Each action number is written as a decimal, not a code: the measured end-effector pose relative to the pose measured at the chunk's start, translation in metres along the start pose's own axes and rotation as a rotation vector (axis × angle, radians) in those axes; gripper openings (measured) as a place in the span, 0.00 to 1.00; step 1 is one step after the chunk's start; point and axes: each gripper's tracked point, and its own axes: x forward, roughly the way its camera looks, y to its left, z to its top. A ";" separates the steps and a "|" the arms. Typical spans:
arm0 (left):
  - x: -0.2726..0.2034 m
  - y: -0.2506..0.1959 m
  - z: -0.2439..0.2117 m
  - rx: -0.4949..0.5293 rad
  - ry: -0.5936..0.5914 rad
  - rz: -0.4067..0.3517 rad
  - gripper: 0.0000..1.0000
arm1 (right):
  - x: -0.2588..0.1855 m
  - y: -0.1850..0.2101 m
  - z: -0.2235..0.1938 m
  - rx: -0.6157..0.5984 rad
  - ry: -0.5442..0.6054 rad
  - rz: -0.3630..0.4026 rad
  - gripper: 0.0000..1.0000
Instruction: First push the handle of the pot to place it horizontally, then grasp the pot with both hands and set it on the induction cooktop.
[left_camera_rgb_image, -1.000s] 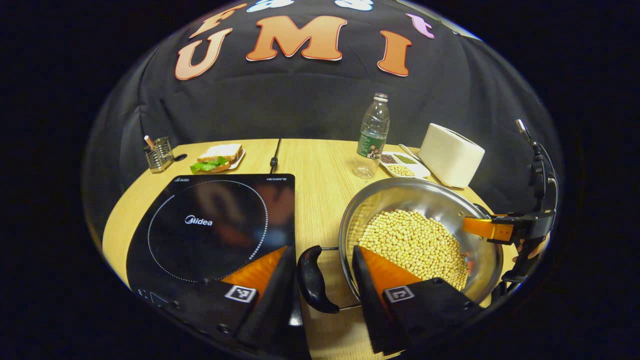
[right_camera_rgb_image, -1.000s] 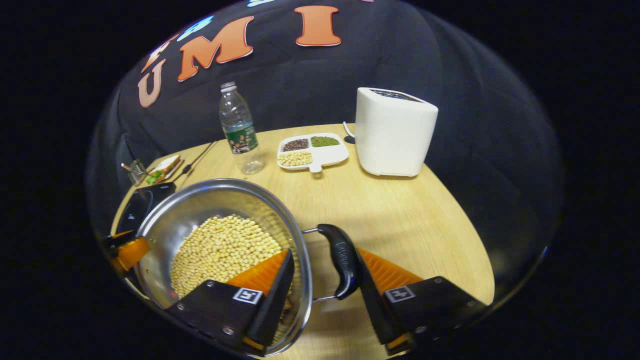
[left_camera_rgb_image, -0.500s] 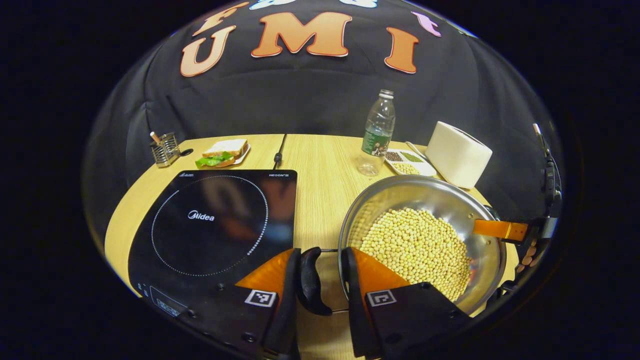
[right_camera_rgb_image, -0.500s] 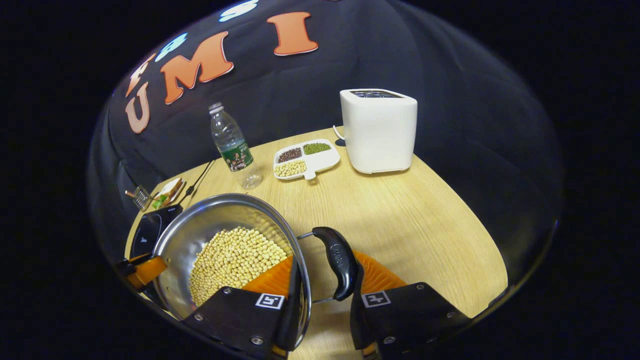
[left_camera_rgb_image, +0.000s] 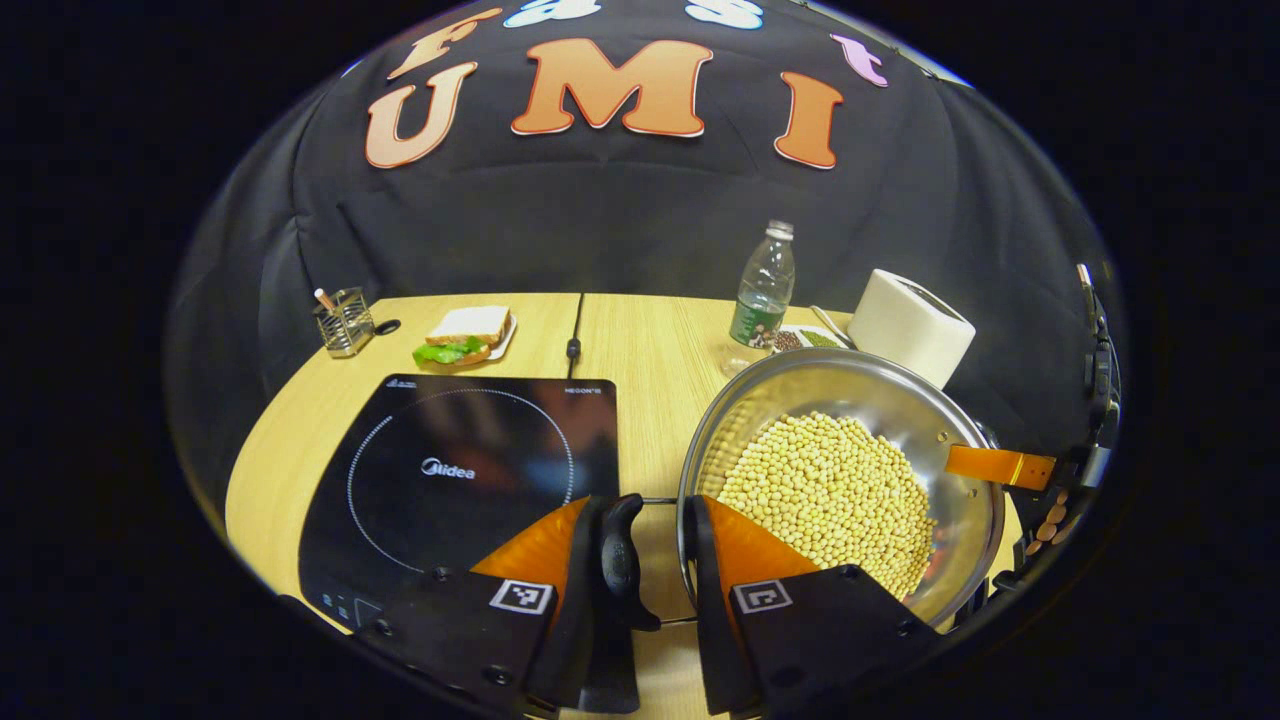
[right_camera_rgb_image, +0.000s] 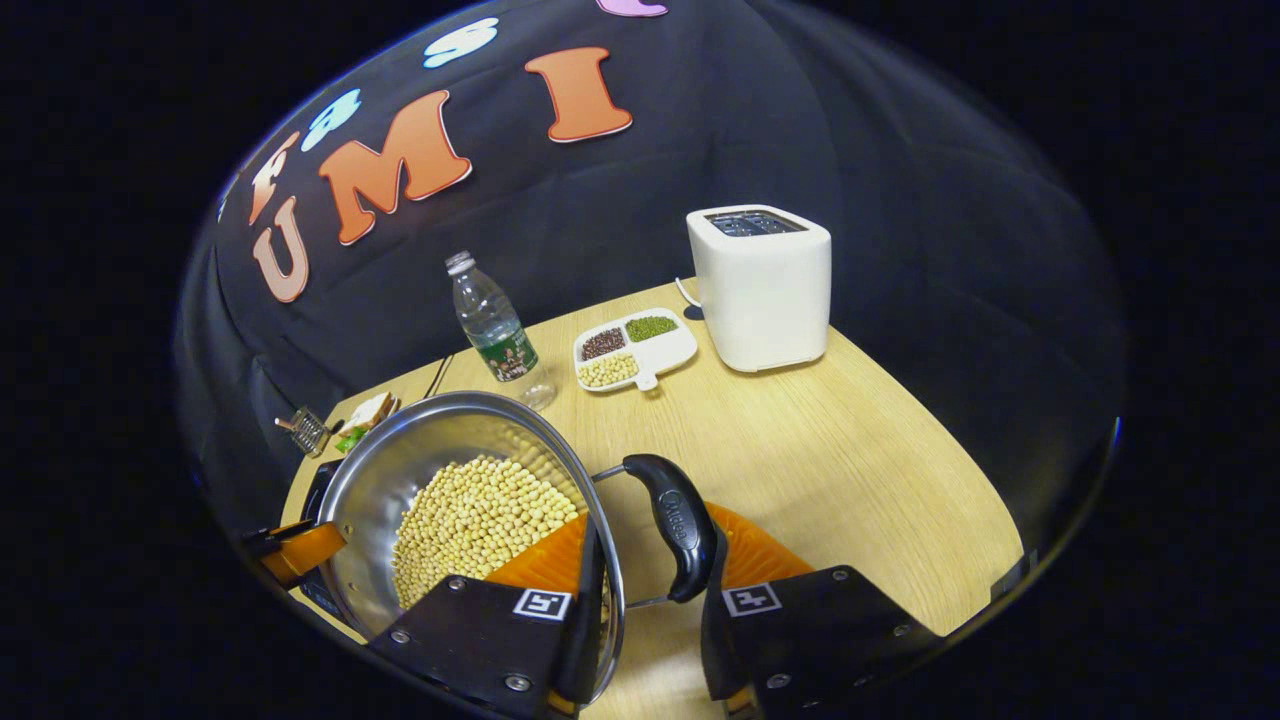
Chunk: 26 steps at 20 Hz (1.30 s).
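The steel pot holds soybeans and hangs right of the black induction cooktop. My left gripper is shut on the pot's black left handle, one finger outside the handle and the other inside the rim. In the right gripper view my right gripper is shut the same way on the pot's right handle. The pot sits tilted there, above the tabletop. The right gripper's orange finger shows at the pot's far rim, and the left gripper's finger shows likewise.
Behind the pot stand a water bottle, a divided dish of beans and a white toaster. At the table's back left lie a sandwich on a plate and a metal holder. A cable runs behind the cooktop.
Both grippers went from open beside the handles to shut on them. The pot and both views have since risen above the table.
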 end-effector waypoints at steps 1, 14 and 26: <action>-0.004 0.007 0.005 0.000 -0.004 0.005 0.53 | -0.003 0.006 0.002 -0.004 -0.002 0.007 0.41; -0.066 0.130 0.069 -0.020 -0.067 0.098 0.49 | -0.035 0.145 0.028 -0.048 -0.036 0.115 0.41; -0.072 0.256 0.057 -0.083 -0.020 0.165 0.51 | -0.016 0.264 -0.013 -0.101 0.033 0.170 0.41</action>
